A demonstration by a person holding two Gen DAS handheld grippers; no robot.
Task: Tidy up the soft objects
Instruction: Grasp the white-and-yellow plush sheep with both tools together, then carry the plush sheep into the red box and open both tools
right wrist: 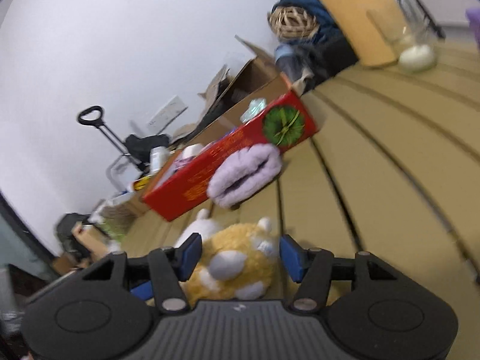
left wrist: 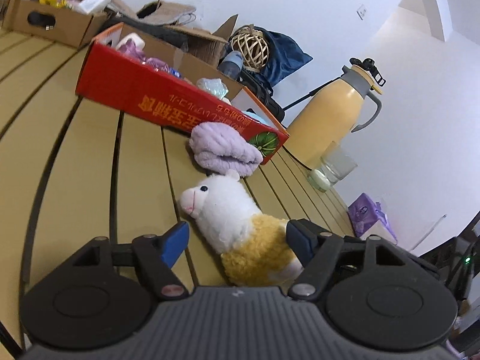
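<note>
A white and yellow alpaca plush [left wrist: 237, 228] lies on its side on the slatted tan surface [left wrist: 84, 162], head toward the red cardboard box [left wrist: 168, 102] and yellow body toward the cameras. The left hand-held gripper [left wrist: 237, 240] has its jaws spread wide on either side of the plush's yellow body; the right blue pad [left wrist: 295, 240] touches or nearly touches the fleece, while the left pad sits clear of it, so nothing is clamped.

Seen from the right wrist, the right hand-held gripper [right wrist: 238, 258] also stands wide open, straddling the plush's [right wrist: 234, 258] rear end with its pale feet facing the camera. That frame is blurred, so I cannot tell whether its pads touch the fur.

Just beyond the plush's head, a folded lilac towel [left wrist: 223, 150] rests on the surface against the near corner of the red box, by the printed green pumpkin. The open box holds some soft pale items. Farther right stand a yellow thermos jug [left wrist: 333, 111] and a glass jar [left wrist: 330, 168], near each other, with a wicker ball [left wrist: 249, 46] behind the box.
</note>
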